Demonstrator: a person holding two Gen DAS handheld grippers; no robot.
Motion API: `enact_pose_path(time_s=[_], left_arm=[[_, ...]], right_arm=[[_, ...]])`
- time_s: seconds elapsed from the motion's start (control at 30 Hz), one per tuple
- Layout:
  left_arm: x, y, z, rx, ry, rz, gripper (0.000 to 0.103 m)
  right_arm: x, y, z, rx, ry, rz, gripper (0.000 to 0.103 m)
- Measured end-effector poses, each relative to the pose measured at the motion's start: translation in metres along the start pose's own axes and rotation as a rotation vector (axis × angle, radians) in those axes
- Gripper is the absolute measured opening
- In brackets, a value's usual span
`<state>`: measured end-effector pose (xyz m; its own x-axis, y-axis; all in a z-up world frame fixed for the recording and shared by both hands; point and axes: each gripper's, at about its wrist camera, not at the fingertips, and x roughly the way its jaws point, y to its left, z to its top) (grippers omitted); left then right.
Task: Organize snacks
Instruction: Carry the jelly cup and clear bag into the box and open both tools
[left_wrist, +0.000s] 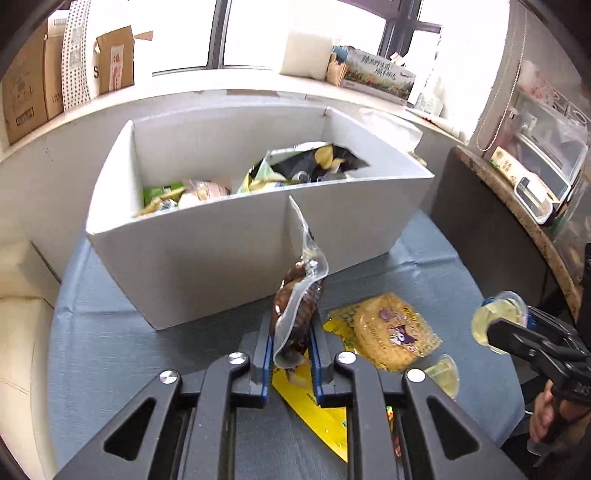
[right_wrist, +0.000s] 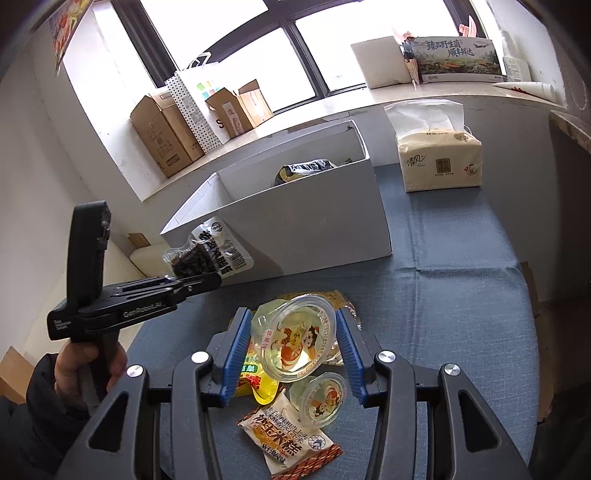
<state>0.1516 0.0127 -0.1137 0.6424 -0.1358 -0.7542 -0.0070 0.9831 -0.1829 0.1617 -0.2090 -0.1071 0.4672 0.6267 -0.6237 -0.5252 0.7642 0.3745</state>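
My left gripper (left_wrist: 290, 341) is shut on a clear vacuum pouch of dark brown snack (left_wrist: 297, 314), held above the table in front of the white divided box (left_wrist: 207, 251). In the right wrist view the left gripper (right_wrist: 207, 282) holds the same pouch (right_wrist: 208, 253) near the box's front corner (right_wrist: 314, 229). My right gripper (right_wrist: 291, 343) is shut on a clear jelly cup (right_wrist: 295, 341), raised over the snacks; it shows in the left wrist view (left_wrist: 491, 325) with the cup (left_wrist: 496, 314). The box holds several snack bags (left_wrist: 192, 194).
On the blue tablecloth (right_wrist: 443, 314) lie a second jelly cup (right_wrist: 321, 400), a rice cake packet (right_wrist: 288, 439), a yellow packet (left_wrist: 314, 402) and a round yellow cake pack (left_wrist: 391, 332). A tissue pack (right_wrist: 439, 158) stands at the back right. Cardboard boxes (right_wrist: 166, 133) line the windowsill.
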Motion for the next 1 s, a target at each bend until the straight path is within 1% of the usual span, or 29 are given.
enact_pose_path(time_s=[0.1, 0.2, 0.3, 0.47, 0.6, 0.7, 0.77, 0.83, 0.93, 1.0], left_arm=[[-0.016, 0.000, 0.002, 0.025, -0.025, 0.005, 0.018], [-0.036, 0.003, 0.002, 0.014, -0.054, -0.025, 0.018], [-0.052, 0.002, 0.007, 0.013, -0.091, -0.025, 0.018], [-0.075, 0.005, 0.027, -0.002, -0.139, -0.020, 0.018], [-0.092, 0.018, 0.051, -0.026, -0.169, 0.000, 0.018], [-0.095, 0.028, 0.072, -0.044, -0.186, 0.013, 0.018], [-0.092, 0.033, 0.086, -0.050, -0.191, 0.031, 0.018], [-0.088, 0.038, 0.100, -0.056, -0.193, 0.033, 0.018], [-0.077, 0.045, 0.117, -0.068, -0.183, 0.051, 0.018], [-0.064, 0.050, 0.125, -0.073, -0.165, 0.063, 0.018]], right_arm=[[0.000, 0.003, 0.001, -0.003, -0.002, 0.003, 0.051], [0.002, 0.007, 0.002, -0.011, 0.002, 0.008, 0.051], [0.000, 0.012, 0.005, -0.019, -0.001, 0.019, 0.051], [-0.005, 0.025, 0.023, -0.048, -0.035, 0.036, 0.051], [-0.005, 0.040, 0.051, -0.083, -0.060, 0.050, 0.051], [0.001, 0.052, 0.079, -0.124, -0.081, 0.044, 0.051], [0.008, 0.057, 0.101, -0.136, -0.085, 0.043, 0.051], [0.017, 0.059, 0.122, -0.144, -0.092, 0.032, 0.051], [0.035, 0.057, 0.151, -0.147, -0.093, 0.011, 0.051], [0.052, 0.049, 0.165, -0.125, -0.068, -0.004, 0.051]])
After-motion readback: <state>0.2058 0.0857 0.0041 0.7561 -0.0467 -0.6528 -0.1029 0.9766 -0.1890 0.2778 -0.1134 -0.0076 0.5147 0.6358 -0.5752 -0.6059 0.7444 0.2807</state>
